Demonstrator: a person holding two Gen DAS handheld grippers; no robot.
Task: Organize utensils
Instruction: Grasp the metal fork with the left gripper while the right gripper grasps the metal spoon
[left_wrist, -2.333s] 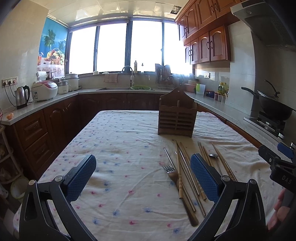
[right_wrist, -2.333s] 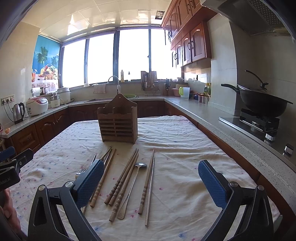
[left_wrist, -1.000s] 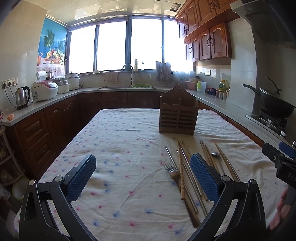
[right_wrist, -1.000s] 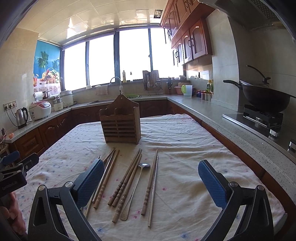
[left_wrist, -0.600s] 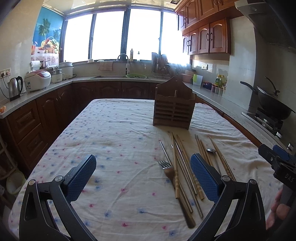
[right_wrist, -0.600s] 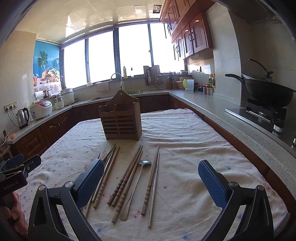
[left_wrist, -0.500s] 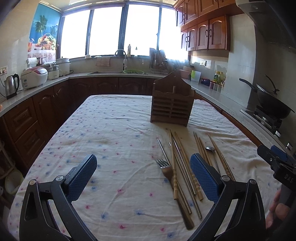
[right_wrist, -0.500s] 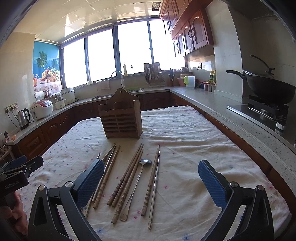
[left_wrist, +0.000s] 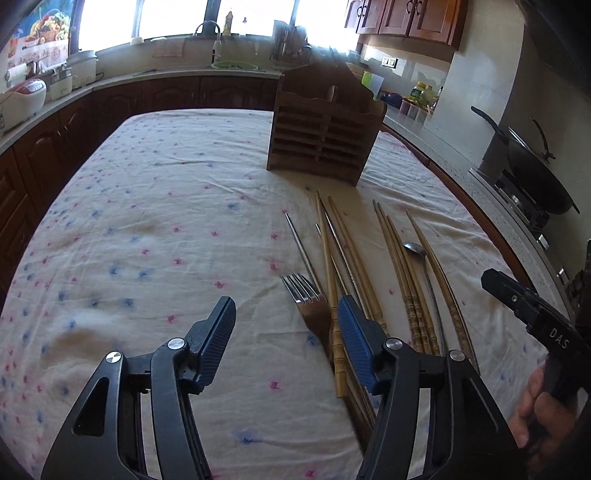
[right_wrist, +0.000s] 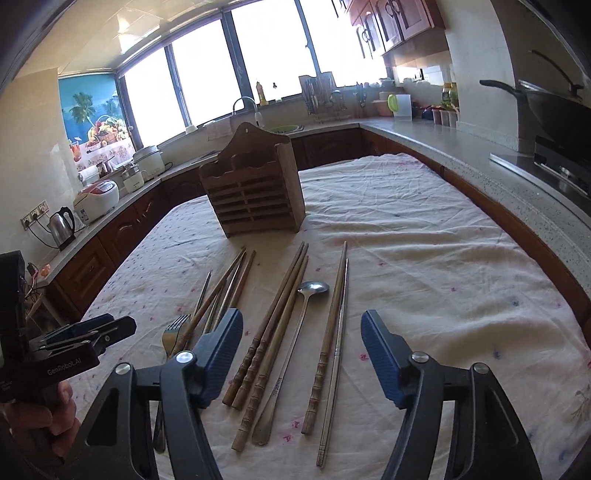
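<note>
A wooden utensil holder (left_wrist: 325, 125) (right_wrist: 255, 188) stands upright on the cloth-covered table (left_wrist: 147, 221). In front of it lie several wooden chopsticks (right_wrist: 273, 325) (left_wrist: 402, 273), a metal chopstick (right_wrist: 338, 343), a spoon (right_wrist: 295, 332) (left_wrist: 424, 269) and a fork (left_wrist: 306, 295) (right_wrist: 173, 336). My left gripper (left_wrist: 286, 325) hovers over the cloth just left of the fork, its jaws closing with nothing between them. My right gripper (right_wrist: 301, 332) hovers above the chopsticks and spoon, jaws closing and apart from them.
A counter with a wok (right_wrist: 554, 107) on a stove runs along the table's right side. A rice cooker (right_wrist: 98, 199) and kettle (right_wrist: 62, 223) stand on the left counter. The other gripper, held by a hand (left_wrist: 535, 402), shows at each view's edge.
Both grippers tipped downward and moved in toward the utensils. Their jaws went from fully wide to about half as wide.
</note>
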